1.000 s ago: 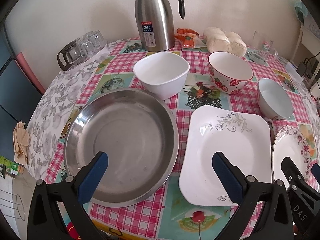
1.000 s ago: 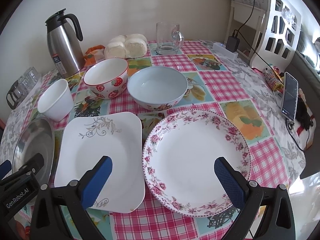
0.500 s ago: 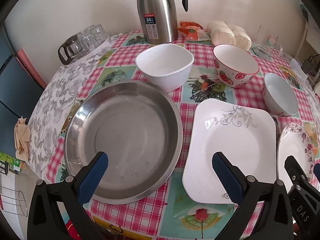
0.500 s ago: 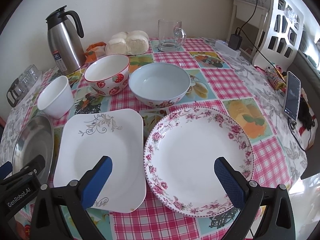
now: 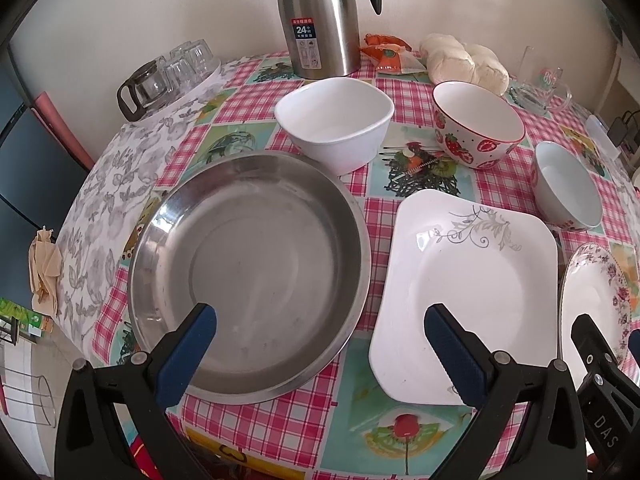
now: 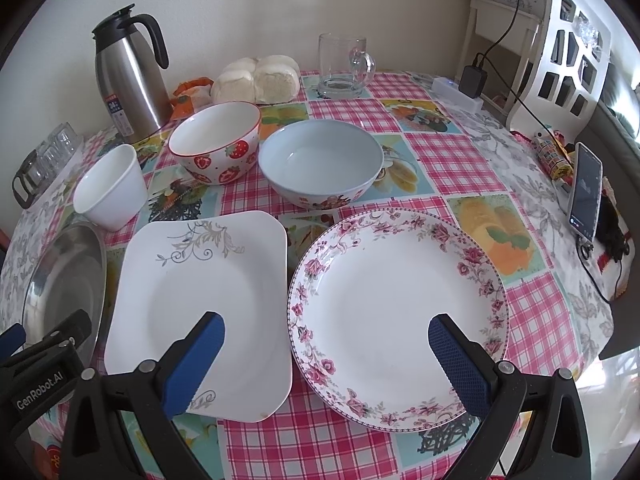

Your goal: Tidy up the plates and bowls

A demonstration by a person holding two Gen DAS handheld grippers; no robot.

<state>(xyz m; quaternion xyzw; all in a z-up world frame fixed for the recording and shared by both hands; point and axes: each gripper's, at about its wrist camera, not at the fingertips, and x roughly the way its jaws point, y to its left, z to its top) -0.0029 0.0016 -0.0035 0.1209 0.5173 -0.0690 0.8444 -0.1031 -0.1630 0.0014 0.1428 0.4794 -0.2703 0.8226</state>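
A round steel plate (image 5: 248, 268) lies at the table's front left, with a square white plate (image 5: 468, 292) (image 6: 200, 304) to its right and a round floral plate (image 6: 396, 312) (image 5: 592, 300) further right. Behind them stand a white bowl (image 5: 334, 128) (image 6: 110, 192), a strawberry bowl (image 5: 476, 132) (image 6: 216, 142) and a pale blue bowl (image 6: 320, 170) (image 5: 566, 188). My left gripper (image 5: 320, 318) hovers open above the steel plate's near right rim. Over the gap between the square and floral plates, my right gripper (image 6: 326, 330) hangs open. Neither holds anything.
A steel thermos jug (image 5: 320, 16) (image 6: 128, 76), wrapped buns (image 6: 256, 80), an orange packet (image 5: 388, 52) and a glass mug (image 6: 344, 66) stand at the back. Small glasses (image 5: 168, 72) sit back left. A phone (image 6: 586, 196) and a charger (image 6: 472, 80) lie right. The table edge is near.
Both grippers have edged forward and slightly down toward the table; the dishes look larger and nearer. Nothing on the table has moved, and both grippers stay open.
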